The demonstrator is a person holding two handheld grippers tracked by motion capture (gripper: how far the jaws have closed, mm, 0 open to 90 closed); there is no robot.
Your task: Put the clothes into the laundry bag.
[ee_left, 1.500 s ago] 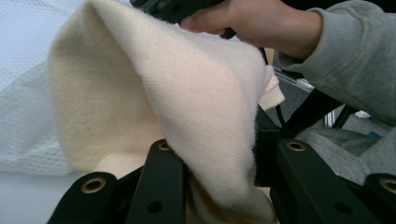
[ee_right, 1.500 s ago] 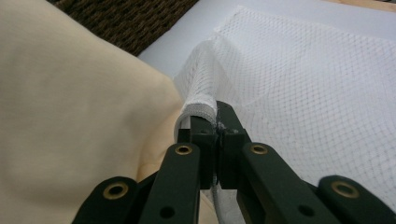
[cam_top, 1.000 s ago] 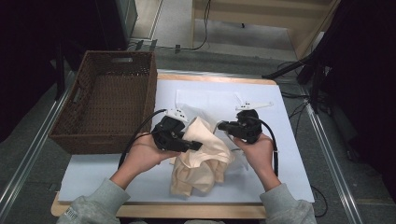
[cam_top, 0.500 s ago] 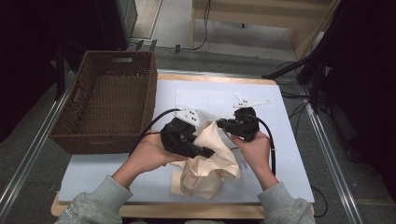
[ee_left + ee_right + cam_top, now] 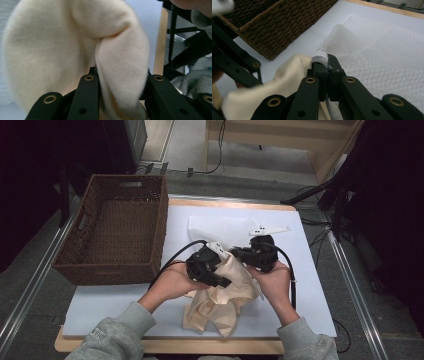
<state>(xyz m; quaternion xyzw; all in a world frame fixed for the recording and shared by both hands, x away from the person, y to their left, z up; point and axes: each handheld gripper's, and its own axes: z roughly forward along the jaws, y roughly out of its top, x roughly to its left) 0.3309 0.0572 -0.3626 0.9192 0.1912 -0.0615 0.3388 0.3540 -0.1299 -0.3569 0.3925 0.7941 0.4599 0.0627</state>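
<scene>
1. Both tools have swung a little since half a second ago: the left tool [image 5: 223,281] now angles down and to the right across the cream cloth [image 5: 220,300], while the right tool [image 5: 236,252] has barely shifted.
2. Nearest the person, the cream cloth hangs in loose folds down to the white bench [image 5: 310,285] cover, just in front of the grey sleeves [image 5: 115,332].
3. Up close in the left gripper view, the left tool [image 5: 120,82] pinches a thick fold of cream cloth [image 5: 62,45] between its jaws, which stand partly apart around the bunched fabric.
4. In the right gripper view, the right tool [image 5: 327,66] is pressed together on the banded edge of a white mesh bag [image 5: 372,55], with the cream cloth [image 5: 287,75] bunched right beside it.
5. Beyond the hands, the mesh bag [image 5: 220,227] lies flat on the bench.
6. Further left, the brown wicker basket [image 5: 160,220] sits on the bench edge, well apart from the cloth.
</scene>
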